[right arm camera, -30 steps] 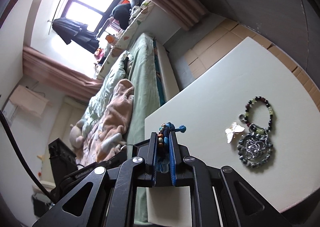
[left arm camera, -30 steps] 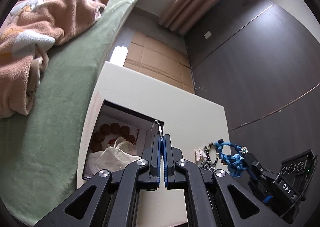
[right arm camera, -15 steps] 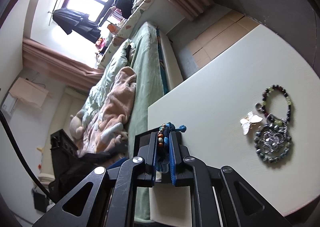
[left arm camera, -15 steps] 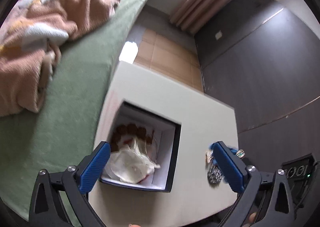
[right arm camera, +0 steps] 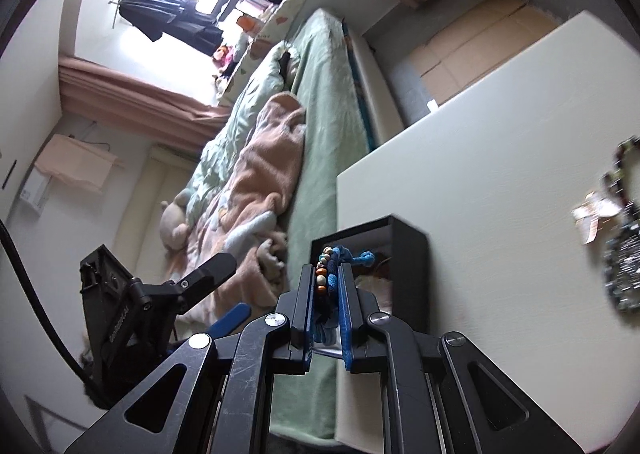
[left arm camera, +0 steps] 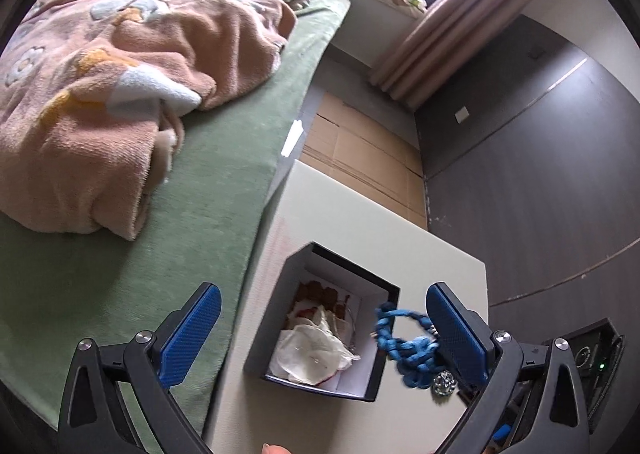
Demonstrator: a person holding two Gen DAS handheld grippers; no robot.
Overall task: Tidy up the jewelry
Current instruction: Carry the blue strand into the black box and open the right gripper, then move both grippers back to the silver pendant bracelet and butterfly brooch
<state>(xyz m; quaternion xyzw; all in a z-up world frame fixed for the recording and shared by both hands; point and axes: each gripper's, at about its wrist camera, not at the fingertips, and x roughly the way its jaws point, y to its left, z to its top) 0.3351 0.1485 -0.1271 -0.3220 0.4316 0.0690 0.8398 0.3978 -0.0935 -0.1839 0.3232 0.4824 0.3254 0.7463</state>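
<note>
L gripper (left arm camera: 320, 334): jaws spread wide, nothing between pads; hovers over box.
Box (left arm camera: 390, 288): black, open, on white table (left arm camera: 360, 222), bed side. Already holds brown bead strand (left arm camera: 320, 294) + crumpled white wrap (left arm camera: 316, 354), so part done, I'd say.
R gripper (right arm camera: 326, 274): jaws pinching blue cord bracelet (right arm camera: 334, 258) w/ wooden beads; bracelet hangs at box's near rim, not yet in.
Still out on table, right side: white butterfly piece (right arm camera: 592, 214), dark bead bracelet (right arm camera: 622, 158), silver pendant (right arm camera: 626, 266), all blurred.
Left to do (est.): drop blue bracelet in, then the three loose pcs.
</note>
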